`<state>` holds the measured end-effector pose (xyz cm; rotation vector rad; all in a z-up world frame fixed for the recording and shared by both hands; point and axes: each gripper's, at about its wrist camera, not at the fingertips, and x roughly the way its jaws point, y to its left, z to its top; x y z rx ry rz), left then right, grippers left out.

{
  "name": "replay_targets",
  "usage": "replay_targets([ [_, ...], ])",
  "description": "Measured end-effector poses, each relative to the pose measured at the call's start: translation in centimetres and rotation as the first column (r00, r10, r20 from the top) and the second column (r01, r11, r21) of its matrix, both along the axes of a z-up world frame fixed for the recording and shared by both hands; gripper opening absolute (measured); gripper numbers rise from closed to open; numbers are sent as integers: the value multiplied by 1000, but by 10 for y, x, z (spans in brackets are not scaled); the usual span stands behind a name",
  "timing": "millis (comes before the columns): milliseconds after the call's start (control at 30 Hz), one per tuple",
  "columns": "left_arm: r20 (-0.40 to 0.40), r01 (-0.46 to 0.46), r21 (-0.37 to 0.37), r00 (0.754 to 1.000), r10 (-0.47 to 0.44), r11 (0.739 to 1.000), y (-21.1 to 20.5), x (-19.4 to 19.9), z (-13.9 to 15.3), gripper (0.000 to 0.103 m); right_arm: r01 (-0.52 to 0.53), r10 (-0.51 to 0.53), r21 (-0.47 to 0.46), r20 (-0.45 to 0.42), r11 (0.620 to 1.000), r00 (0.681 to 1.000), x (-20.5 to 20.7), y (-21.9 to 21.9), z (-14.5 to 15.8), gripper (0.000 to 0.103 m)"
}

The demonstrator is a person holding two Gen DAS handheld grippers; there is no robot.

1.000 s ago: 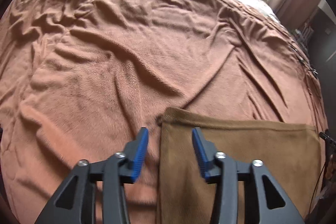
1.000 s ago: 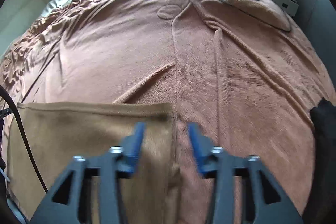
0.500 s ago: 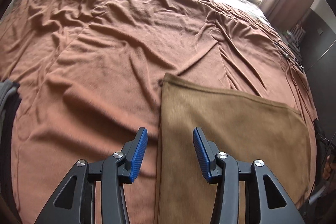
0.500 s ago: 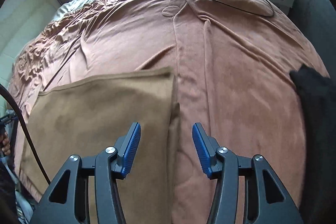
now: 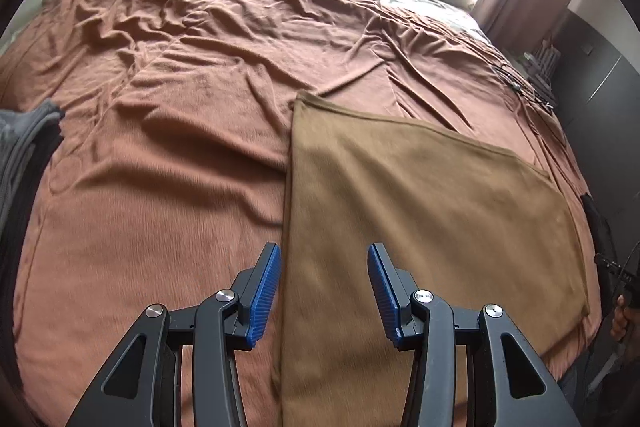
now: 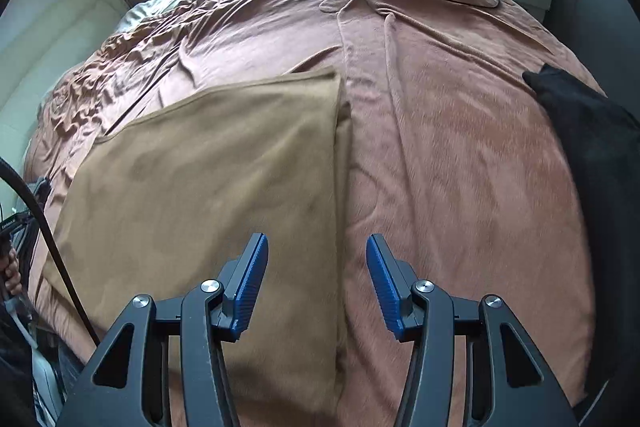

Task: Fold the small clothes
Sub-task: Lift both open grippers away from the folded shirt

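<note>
Both sets of fingers, left gripper (image 5: 324, 287) and right gripper (image 6: 316, 283), are open and empty; grab the brown cloth (image 5: 420, 219) edges below them evenly.

Brown cloth (image 5: 420, 211), plain olive-tan, soft matte knit, lying flat and smooth on the rust-brown bedspread (image 5: 168, 155) as one broad rectangle with straight edges and squared far corners. Right wrist view: the same cloth (image 6: 208, 187) shows a doubled right edge, a second layer peeking out just beside the top one, so it is folded at least once. A grey garment (image 5: 24, 143) sits at the bed's left margin and a black garment (image 6: 588, 147) at its right margin, both well apart from the brown piece, both only partly in view.
</note>
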<state>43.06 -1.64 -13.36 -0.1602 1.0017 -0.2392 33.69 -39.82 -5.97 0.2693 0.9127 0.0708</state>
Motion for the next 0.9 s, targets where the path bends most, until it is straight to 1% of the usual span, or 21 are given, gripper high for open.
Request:
replay_targets([
  [133, 29, 5, 2, 1000, -5, 1000, -4, -29, -3, 46, -3, 3, -7, 35, 1000, 999, -24, 9, -1, 47],
  [200, 34, 9, -9, 999, -9, 1000, -6, -41, -5, 40, -13, 13, -9, 45, 1000, 999, -36, 15, -3, 41],
  [400, 43, 12, -18, 999, -12, 1000, -10, -68, -15, 28, -47, 49, -33, 78, 998, 996, -60, 32, -9, 37],
  [633, 39, 12, -13, 999, -12, 1000, -21, -85, -28, 28, -80, 84, -45, 92, 996, 992, -69, 47, -20, 37],
  [767, 25, -9, -9, 1000, 9, 1000, -20, -92, -39, 27, -97, 102, -66, 68, 993, 993, -68, 51, -30, 37],
  [900, -2, -59, 21, 998, 59, 998, -8, -96, -55, 27, -77, 80, -86, 31, 993, 996, -65, 49, -40, 37],
])
